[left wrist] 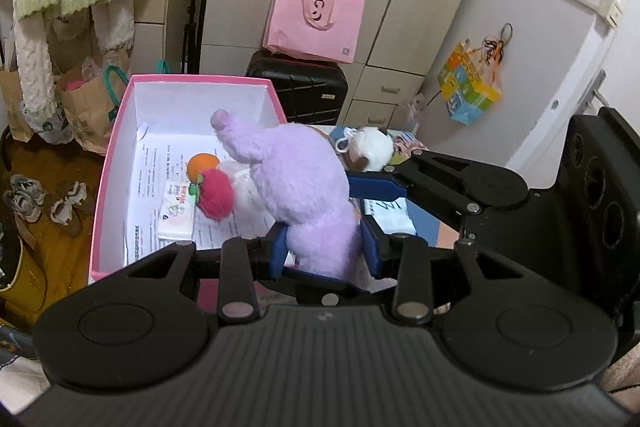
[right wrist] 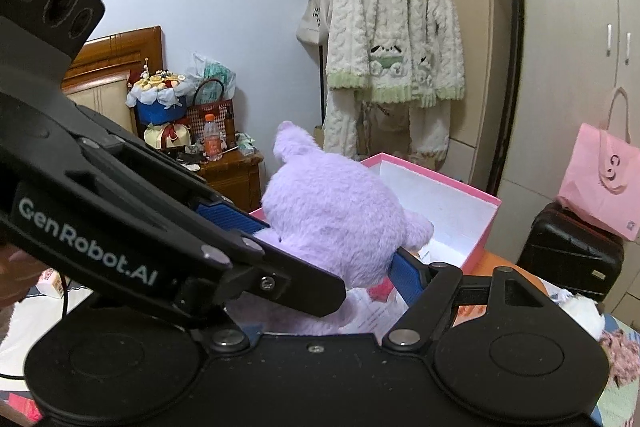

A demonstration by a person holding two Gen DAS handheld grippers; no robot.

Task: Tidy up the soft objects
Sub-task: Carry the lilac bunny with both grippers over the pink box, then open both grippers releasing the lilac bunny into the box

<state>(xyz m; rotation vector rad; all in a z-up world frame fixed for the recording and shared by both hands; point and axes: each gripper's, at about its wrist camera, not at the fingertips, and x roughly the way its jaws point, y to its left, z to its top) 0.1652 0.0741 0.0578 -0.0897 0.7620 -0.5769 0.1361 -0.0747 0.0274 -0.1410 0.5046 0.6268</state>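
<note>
A purple plush toy (left wrist: 300, 179) hangs over the near right edge of an open pink box (left wrist: 120, 131) with white inner walls. My left gripper (left wrist: 326, 247) is shut on the toy's lower part, its blue pads pressing both sides. My right gripper (right wrist: 332, 243) is shut on the toy's head (right wrist: 332, 215); it also shows in the left wrist view (left wrist: 372, 185), reaching in from the right. Inside the box lie a red plush fruit (left wrist: 214, 195), an orange plush ball (left wrist: 202, 165) and papers. A white and brown plush (left wrist: 372, 147) lies beyond the purple toy.
A pink shopping bag (left wrist: 316, 19) sits on a black suitcase (left wrist: 298, 87) behind the box. A fluffy white robe (right wrist: 396, 43) hangs on a rack. Paper bags (left wrist: 86, 107) and shoes (left wrist: 24, 195) are on the floor at left. A wooden nightstand (right wrist: 228, 175) holds clutter.
</note>
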